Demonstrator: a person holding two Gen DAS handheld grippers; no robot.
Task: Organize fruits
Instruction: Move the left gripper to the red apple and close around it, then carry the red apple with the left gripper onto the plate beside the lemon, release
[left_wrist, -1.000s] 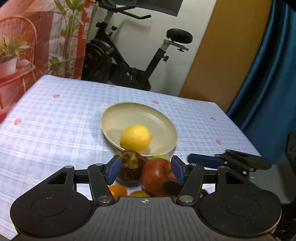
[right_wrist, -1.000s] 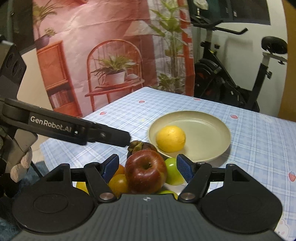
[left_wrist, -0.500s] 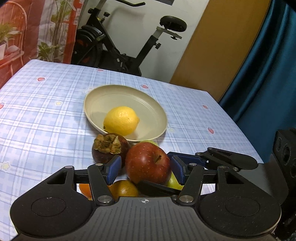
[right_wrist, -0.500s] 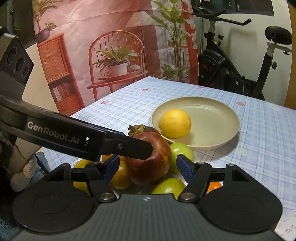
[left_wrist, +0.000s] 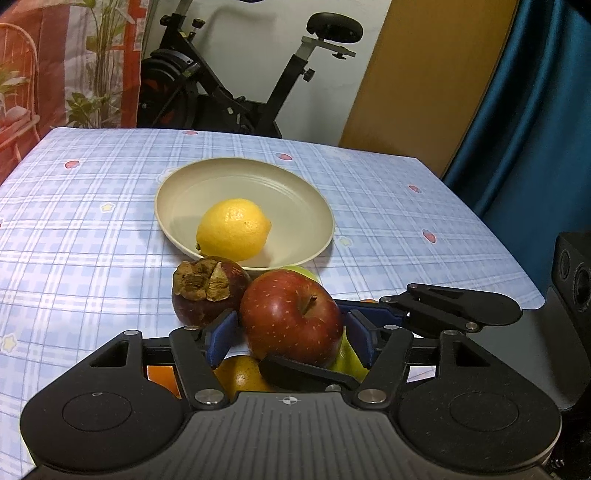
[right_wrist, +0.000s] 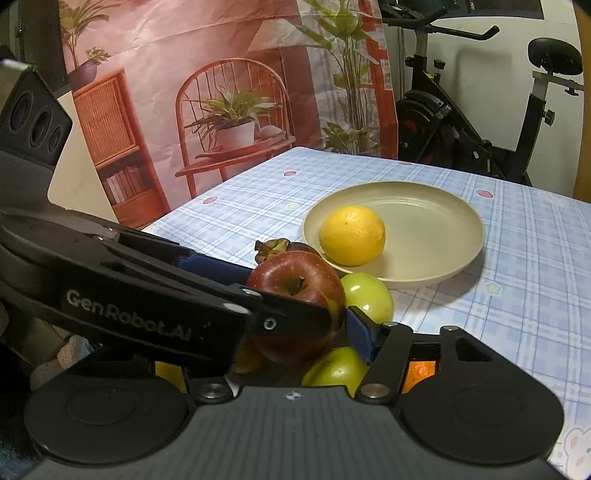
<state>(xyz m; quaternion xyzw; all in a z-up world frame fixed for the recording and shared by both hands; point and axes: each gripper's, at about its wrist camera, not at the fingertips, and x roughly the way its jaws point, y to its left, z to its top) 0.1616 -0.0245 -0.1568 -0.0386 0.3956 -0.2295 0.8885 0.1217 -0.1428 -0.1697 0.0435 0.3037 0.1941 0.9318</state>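
— Red apple (left_wrist: 291, 314): where is it now?
— Between the wide-open pads of my left claw (left_wrist: 290, 338); a second ago the mangosteen (left_wrist: 210, 291) sat there. My right claw (right_wrist: 291, 334), also wide, brackets it too. Plate (left_wrist: 295, 192) lies just ahead.

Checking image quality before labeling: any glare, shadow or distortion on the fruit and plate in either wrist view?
Left wrist view: sharp; a small highlight on the red apple; the lemon shades the plate; fisheye bends the table edges. Right wrist view: glare spot on the green fruit; the left gripper blocks part of the apple.
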